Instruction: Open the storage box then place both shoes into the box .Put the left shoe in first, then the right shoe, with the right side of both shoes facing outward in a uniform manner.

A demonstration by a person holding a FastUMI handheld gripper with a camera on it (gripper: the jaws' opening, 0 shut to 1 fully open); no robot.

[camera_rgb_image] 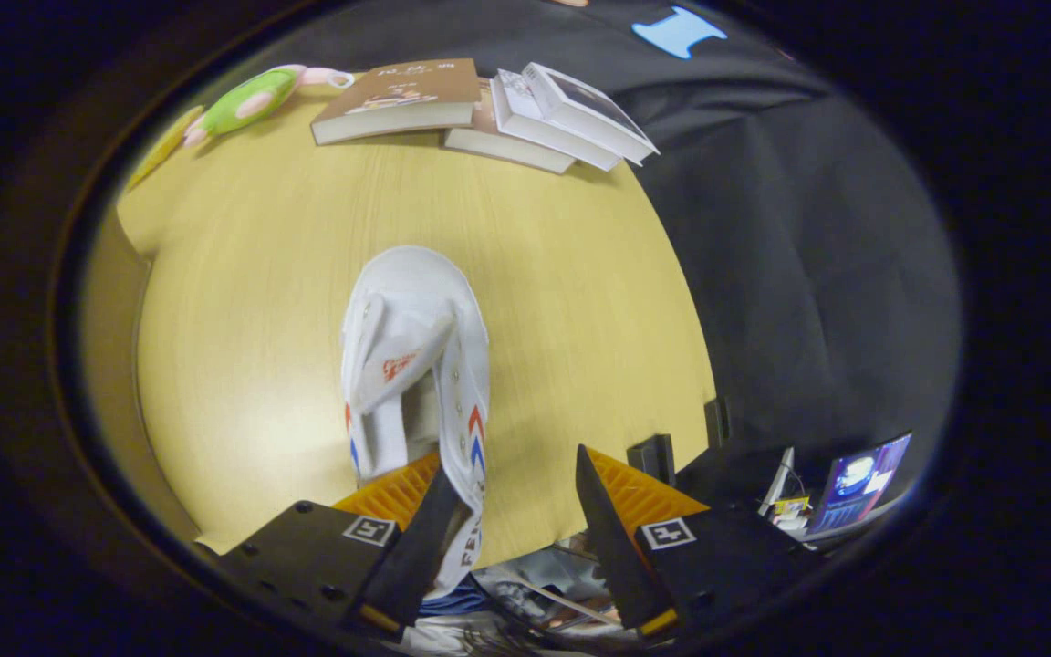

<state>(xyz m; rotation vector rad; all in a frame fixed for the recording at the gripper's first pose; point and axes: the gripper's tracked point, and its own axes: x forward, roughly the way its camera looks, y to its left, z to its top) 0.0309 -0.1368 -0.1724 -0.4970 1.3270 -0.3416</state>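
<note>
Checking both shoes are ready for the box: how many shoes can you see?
1. A white shoe lies on the wooden table, toe away from the gripper, its heel end against the left finger; the jaws stand open. A second shoe may be out of frame.

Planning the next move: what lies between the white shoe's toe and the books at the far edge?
Gripper view: bare wooden tabletop separates white shoe from books. Hand-held gripper fingers are open.

Light wood table (243, 365): books (489, 109) stacked at far edge, green plush toy (247, 100) beside them.
</note>
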